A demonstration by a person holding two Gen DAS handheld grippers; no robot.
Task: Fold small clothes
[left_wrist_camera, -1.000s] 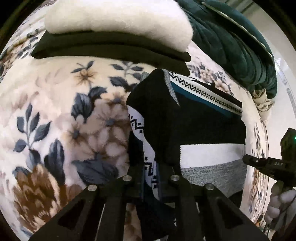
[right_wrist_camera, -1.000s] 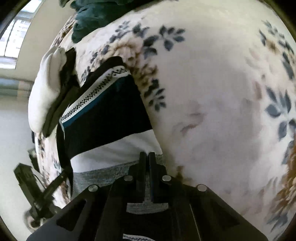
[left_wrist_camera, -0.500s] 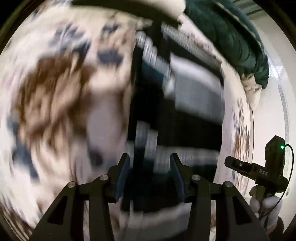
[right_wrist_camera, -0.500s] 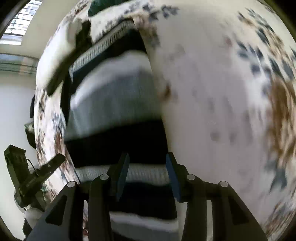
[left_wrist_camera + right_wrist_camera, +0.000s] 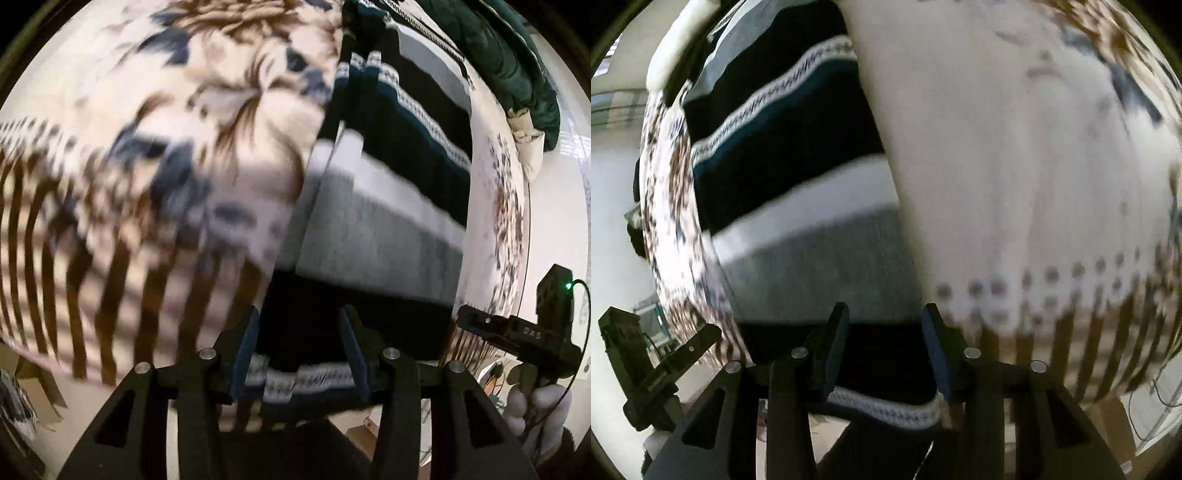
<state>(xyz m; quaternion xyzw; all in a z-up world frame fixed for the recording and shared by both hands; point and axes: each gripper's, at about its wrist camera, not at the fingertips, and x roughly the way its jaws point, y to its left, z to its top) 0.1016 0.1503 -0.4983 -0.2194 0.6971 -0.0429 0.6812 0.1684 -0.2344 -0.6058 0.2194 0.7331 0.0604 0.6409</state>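
Knit sweater (image 5: 388, 221), striped black/white/grey w/ teal bands, lies flat on the floral blanket (image 5: 166, 147), long axis running away from me, hem end nearest both cams. Big change vs 1 s ago: both tools were clamped on fabric up by the far end, now both have let go and pulled back toward the near hem. Left gripper (image 5: 299, 354) has its jaws apart w/ the black hem band showing between them; pads don't look to be pressing it, tho blur makes it hard to be sure. Right gripper (image 5: 882, 350) same: jaws apart, hovering over the hem's patterned edge (image 5: 886, 406). Frames v. smeared, so both are moving fast. My read: 1 fold done (sleeves tucked in), and next I'd pinch the 2 hem corners for the lengthwise fold.
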